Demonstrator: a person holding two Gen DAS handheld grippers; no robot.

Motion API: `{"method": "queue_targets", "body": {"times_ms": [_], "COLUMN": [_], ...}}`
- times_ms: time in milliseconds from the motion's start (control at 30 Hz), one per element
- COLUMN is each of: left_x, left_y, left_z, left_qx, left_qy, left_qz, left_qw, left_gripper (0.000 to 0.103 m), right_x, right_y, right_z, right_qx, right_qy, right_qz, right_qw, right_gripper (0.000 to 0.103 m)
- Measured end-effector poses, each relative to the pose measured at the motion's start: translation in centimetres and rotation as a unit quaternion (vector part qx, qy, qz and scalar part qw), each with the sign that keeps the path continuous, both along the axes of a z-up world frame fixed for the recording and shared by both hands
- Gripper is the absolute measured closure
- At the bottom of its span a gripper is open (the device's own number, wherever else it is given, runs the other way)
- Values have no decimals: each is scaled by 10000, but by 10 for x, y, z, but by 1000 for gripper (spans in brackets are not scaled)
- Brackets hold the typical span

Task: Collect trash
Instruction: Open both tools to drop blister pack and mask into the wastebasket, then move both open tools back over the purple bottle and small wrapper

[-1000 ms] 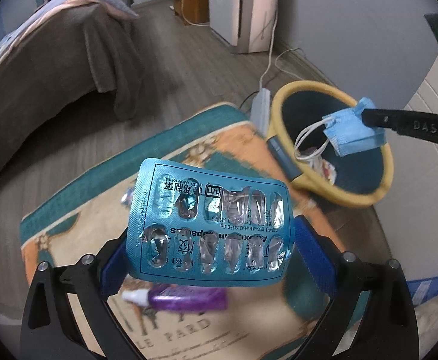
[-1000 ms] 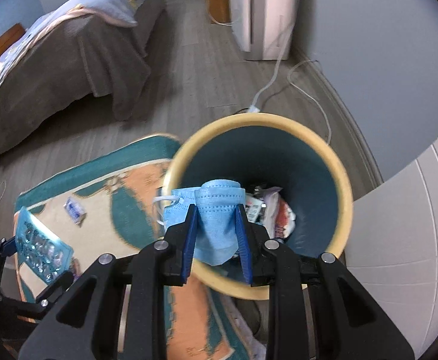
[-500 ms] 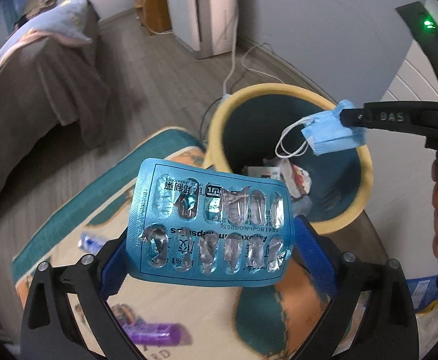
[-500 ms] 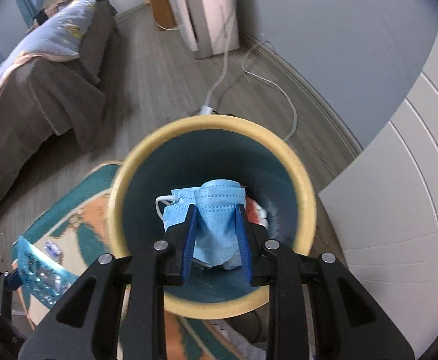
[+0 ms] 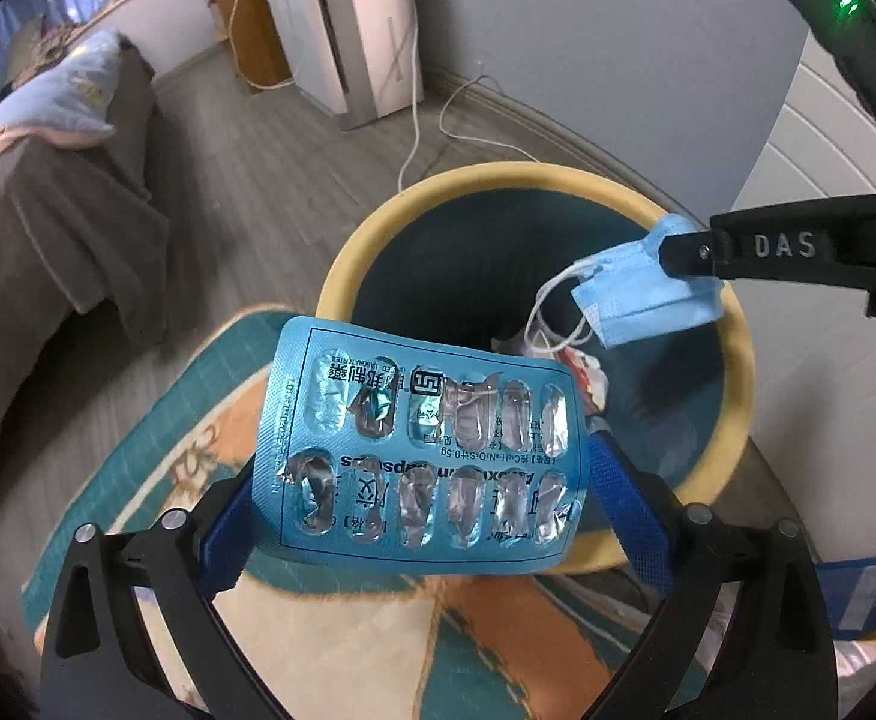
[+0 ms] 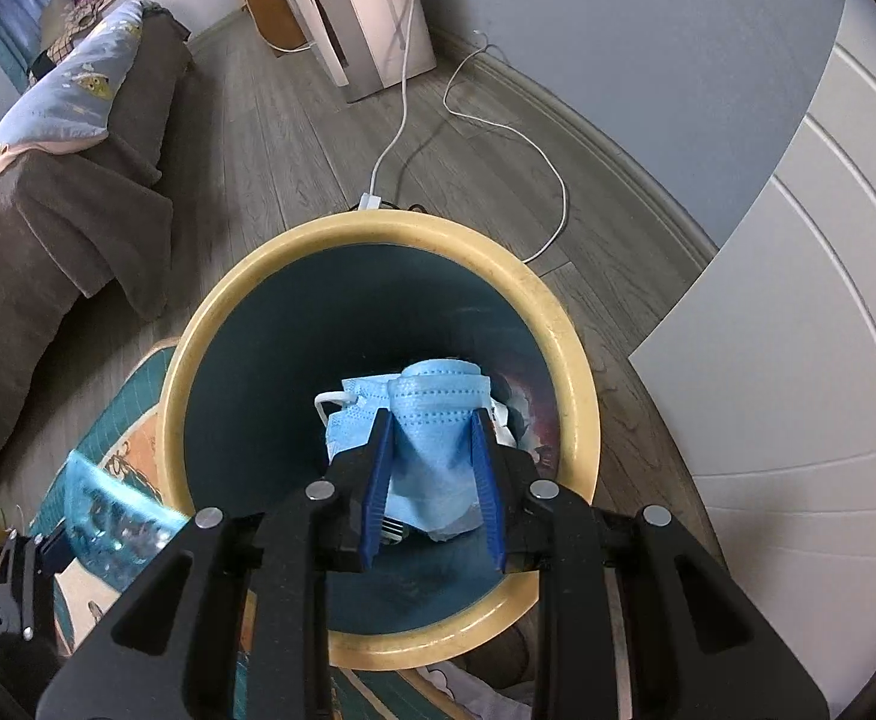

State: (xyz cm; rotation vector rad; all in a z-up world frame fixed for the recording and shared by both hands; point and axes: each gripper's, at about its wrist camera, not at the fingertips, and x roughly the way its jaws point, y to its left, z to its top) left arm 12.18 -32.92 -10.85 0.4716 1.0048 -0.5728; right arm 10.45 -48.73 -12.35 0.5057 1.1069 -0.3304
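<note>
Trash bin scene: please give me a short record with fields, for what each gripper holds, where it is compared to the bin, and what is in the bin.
left gripper: shut on the blister pack, blue, pockets burst open
left position: pack held at the near rim of the trash bin, not yet over the middle
right gripper: shut on the face mask, blue, ear loops hanging
right position: over the bin opening
bin: yellow rim, dark teal inside
bin contents: some wrappers at the bottom, kind unclear
</note>
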Motion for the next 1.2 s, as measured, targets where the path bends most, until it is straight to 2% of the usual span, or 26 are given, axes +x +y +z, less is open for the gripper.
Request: {"method": "queue_targets", "body": {"times_ms": [67,200,433,500,633,700,867,967,1200], "left_x": [3,6,7,7,2,0,-4,-7,-21], "left_y": [-3,-5,2,4,16,24,54,77,145], "left_z": [-1,-1,0,3,11,13,26,36,64], "left_qx": [25,72,53,12,-22,-93,-221,-301,-330], "left_qy": [-63,-150,-219,-207,-299,-285,-312,-354,-528], "left_qz": [-16,1,83,113,184,274,579,825,1318], "left_qw": [10000,9999,9997,9997,9994,9992,9976,9955,9893], "left_gripper": [6,5,5,5,5,5,5,5,5], "right_x": [-1,0,2,2,2,1,2,3,4], "right_y": [-1,-2,1,1,5,10,31,47,96], "right_z": [0,-2,-2,-1,3,7,26,38,70], "right_qx": [44,97,85,74,-7,-52,-217,-335,-659], "right_qy": [-17,-4,43,39,33,4,-131,-182,-401], "right_qz": [13,-13,29,28,74,117,256,409,908], "right_qw": [10000,10000,9999,10000,10000,9999,9994,9984,9929], "right_gripper": [76,58,53,45,36,23,9,6,6]}}
